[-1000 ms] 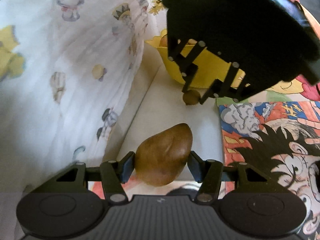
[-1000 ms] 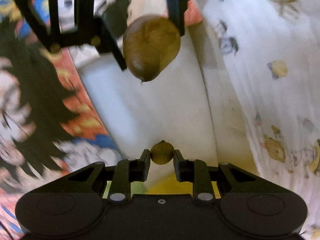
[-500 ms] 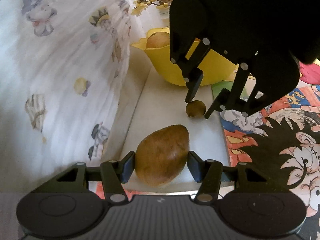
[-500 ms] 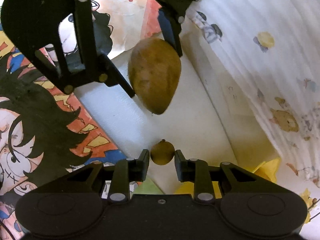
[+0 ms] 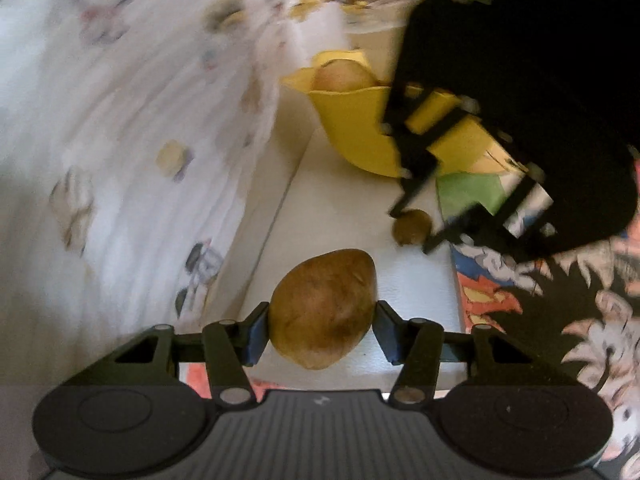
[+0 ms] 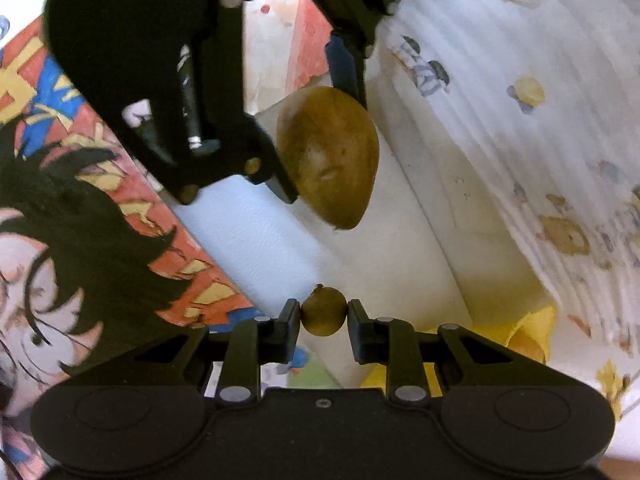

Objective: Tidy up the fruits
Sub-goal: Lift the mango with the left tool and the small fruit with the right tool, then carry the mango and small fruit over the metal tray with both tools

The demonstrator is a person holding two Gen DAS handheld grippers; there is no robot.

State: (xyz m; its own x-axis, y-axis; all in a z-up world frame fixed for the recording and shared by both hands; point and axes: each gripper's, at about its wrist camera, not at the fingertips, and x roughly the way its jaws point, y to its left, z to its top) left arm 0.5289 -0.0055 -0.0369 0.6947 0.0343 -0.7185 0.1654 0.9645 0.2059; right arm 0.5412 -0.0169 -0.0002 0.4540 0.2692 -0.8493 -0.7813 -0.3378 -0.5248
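- A white surface (image 5: 352,216) runs between a pale cloth printed with small cartoon figures (image 5: 120,120) on one side and a bright comic-print sheet (image 5: 560,320) on the other; the cloth rises like a wall along the surface's edge.
- At the far end of the left wrist view stands a yellow bowl (image 5: 356,128) with a wavy rim; a pale rounded fruit (image 5: 340,76) shows inside it, partly hidden by the rim.
- The left gripper (image 5: 322,330) has its jaws closed partway around a large brown fruit (image 5: 324,308); both blue pads press on its sides; the fruit hangs above the white surface with its narrow end pointing away from the gripper.
- From the right wrist camera the same large brown fruit (image 6: 328,160) appears clamped in the left gripper (image 6: 322,124), tilted, over the white surface (image 6: 256,248).
- The right gripper (image 6: 324,318) has its jaws drawn nearly together on a small round brown fruit (image 6: 323,310); the fingers touch it on both sides.
- In the left wrist view the small round brown fruit (image 5: 412,232) sits between the right gripper's finger tips (image 5: 412,228), just above or on the white surface, I cannot tell which; it lies near the bowl's base, beside the comic sheet's edge.
- The two grippers face each other, near but apart.
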